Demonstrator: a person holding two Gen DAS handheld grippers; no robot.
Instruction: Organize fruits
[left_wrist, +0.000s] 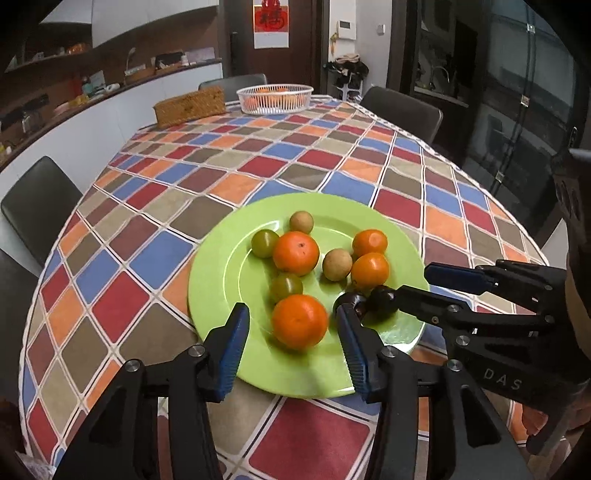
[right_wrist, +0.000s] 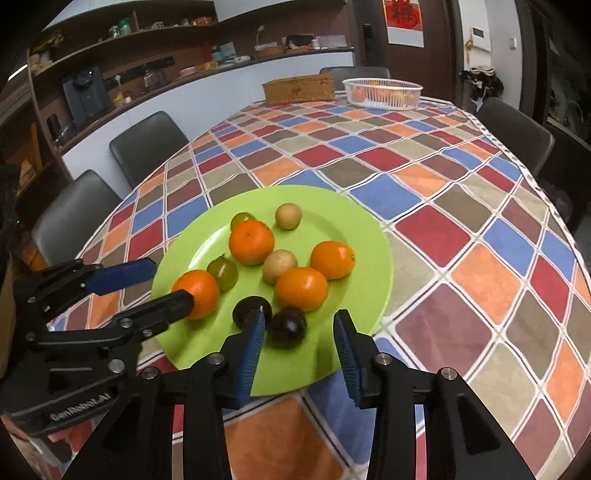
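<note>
Faintly, "DAS" on right gripper (left_wrist: 413, 282) ("GenRobot.AI" on left gripper (right_wrist: 168, 282))

Both claws are matte black plastic linkages joined by round silver screws, each finger faced with a ribbed blue pad. The left claw (left_wrist: 291, 339) body carries pale "GenRobot.AI" lettering; the right claw (right_wrist: 301, 349) shows the letters "DAS" on its side.

Fruits (left_wrist: 295, 253) lie on plate (left_wrist: 210, 295), basket (left_wrist: 274, 98) behind.
</note>
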